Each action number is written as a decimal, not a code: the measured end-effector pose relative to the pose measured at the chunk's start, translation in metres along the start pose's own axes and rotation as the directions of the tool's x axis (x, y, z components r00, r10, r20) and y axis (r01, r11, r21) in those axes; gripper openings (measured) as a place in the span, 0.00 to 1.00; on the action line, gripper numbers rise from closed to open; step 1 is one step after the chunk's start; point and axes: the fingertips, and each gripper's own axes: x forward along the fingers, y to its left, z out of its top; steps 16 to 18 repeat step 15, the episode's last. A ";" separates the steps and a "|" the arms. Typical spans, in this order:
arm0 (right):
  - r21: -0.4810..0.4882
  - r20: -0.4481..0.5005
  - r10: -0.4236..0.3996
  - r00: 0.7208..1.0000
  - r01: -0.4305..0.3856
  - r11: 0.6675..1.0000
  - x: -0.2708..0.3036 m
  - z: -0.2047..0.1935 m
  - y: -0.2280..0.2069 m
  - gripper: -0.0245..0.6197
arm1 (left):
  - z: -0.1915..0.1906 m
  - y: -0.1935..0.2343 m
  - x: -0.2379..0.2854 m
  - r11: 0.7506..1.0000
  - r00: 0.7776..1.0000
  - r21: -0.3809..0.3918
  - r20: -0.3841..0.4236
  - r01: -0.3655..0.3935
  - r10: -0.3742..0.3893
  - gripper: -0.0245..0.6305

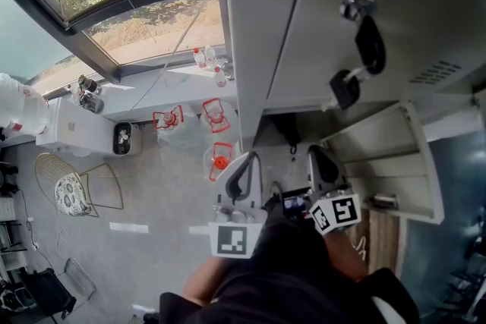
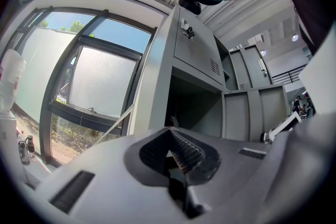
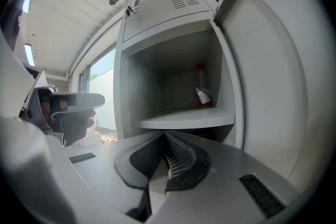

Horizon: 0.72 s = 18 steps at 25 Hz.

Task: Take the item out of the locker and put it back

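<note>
A clear bottle [image 3: 201,89] with a red cap and a red-and-white label stands at the back right of the open locker compartment, on its grey shelf [image 3: 189,119]. My right gripper [image 3: 164,134] is shut and empty, just in front of and a little below the shelf edge, apart from the bottle. In the head view it [image 1: 315,152] points into the locker opening. My left gripper [image 1: 247,159] is beside it on the left, by the locker's side wall; its jaws [image 2: 169,131] meet at the tip with nothing between them. The bottle is hidden in the head view.
The compartment's door [image 1: 395,163] stands swung open to the right. Keys [image 1: 364,42] hang from the lock of the closed door above. Water jugs with red handles [image 1: 216,115] sit on the floor by the window, with a wire chair [image 1: 72,190] further left.
</note>
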 end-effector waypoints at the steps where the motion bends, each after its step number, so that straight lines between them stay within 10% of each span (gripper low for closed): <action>1: 0.000 0.000 -0.001 1.000 0.001 1.000 0.000 -0.001 -0.001 0.03 | 0.000 0.000 0.000 1.000 1.000 0.001 0.000 0.000 0.000 0.03; 18: -0.014 0.001 -0.001 1.000 0.001 1.000 -0.002 -0.002 0.004 0.03 | 0.003 0.001 -0.005 1.000 1.000 -0.006 0.004 -0.001 0.001 0.03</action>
